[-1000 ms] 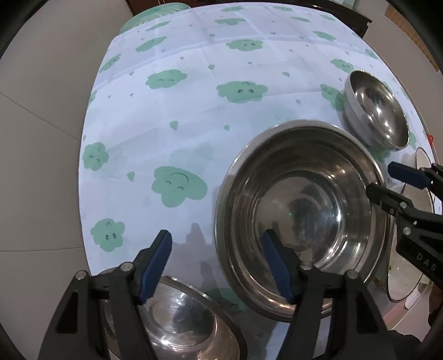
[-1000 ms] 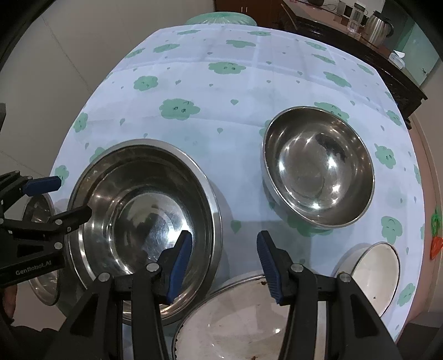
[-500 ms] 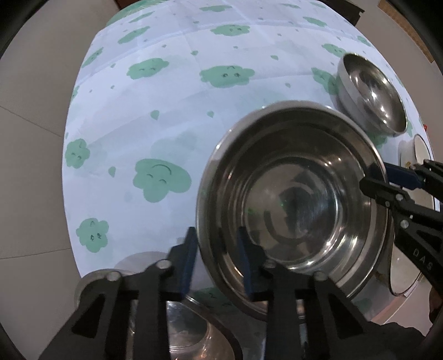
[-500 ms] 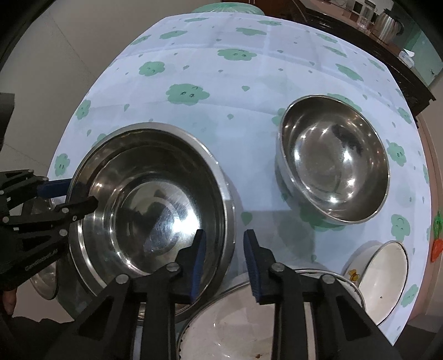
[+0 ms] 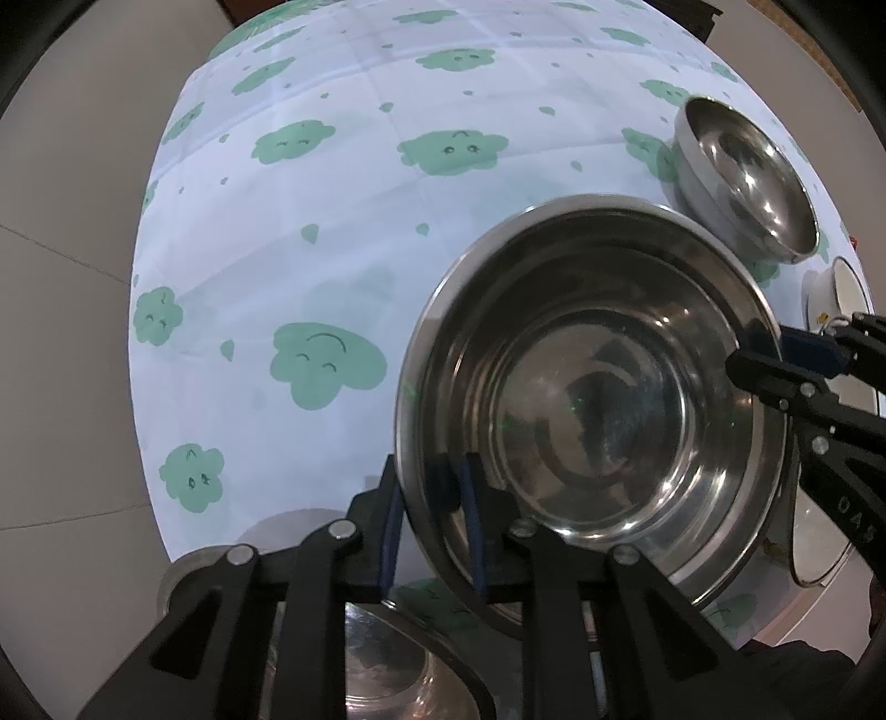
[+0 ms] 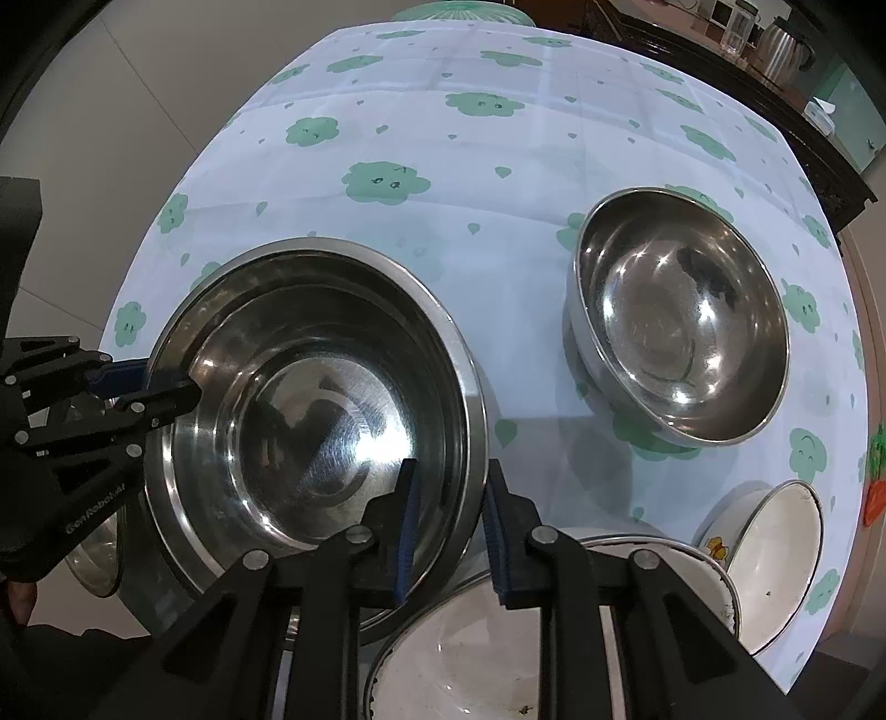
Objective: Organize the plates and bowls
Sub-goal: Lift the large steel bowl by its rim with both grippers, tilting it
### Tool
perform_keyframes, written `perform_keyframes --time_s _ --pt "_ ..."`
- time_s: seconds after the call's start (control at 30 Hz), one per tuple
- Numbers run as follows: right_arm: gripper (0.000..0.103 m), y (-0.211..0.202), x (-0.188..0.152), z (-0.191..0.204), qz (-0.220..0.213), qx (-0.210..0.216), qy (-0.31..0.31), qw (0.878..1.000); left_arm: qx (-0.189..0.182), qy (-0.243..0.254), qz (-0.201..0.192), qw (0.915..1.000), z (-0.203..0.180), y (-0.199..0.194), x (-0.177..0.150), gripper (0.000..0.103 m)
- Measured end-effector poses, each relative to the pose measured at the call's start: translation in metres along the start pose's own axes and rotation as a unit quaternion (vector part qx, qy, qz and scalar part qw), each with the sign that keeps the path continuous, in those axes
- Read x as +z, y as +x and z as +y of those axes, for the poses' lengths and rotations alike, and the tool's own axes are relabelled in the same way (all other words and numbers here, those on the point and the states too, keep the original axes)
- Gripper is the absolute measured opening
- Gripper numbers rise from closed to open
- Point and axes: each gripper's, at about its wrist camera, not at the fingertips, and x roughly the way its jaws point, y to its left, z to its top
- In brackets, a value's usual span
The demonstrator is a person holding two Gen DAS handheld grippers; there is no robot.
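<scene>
A large steel bowl [image 5: 598, 387] [image 6: 310, 421] sits over the near part of the cloud-print tablecloth [image 5: 343, 221], its left side tipped up toward the left wrist camera. My left gripper [image 5: 429, 482] straddles its left rim, jaws closing, blue pads pressed on the metal either side. On the opposite rim my right gripper [image 6: 448, 482] does the same, jaws closing with the rim between the pads. Each gripper shows in the other view: the right gripper [image 5: 758, 354] and the left gripper [image 6: 149, 382].
A medium steel bowl [image 6: 681, 332] [image 5: 747, 171] stands to the right. A white enamel bowl [image 6: 775, 559] and a white enamel basin [image 6: 498, 637] lie at the near right edge. A small steel bowl [image 5: 387, 664] sits under the left gripper. A kettle [image 6: 781, 47] stands on a dark sideboard behind.
Both grippers went from wide open to closed on opposite rims of the large steel bowl. The bowl now looks closer and tilted in the left wrist view.
</scene>
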Motion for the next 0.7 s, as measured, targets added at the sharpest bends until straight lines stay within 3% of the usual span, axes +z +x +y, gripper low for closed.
perform_keyframes --time_s 0.7 --pt "0.022 -0.008 0.001 -0.001 -0.010 0.002 0.010 1.000 -0.001 0.002 -0.014 0.9999 0.002 -0.015 -0.002 0.017"
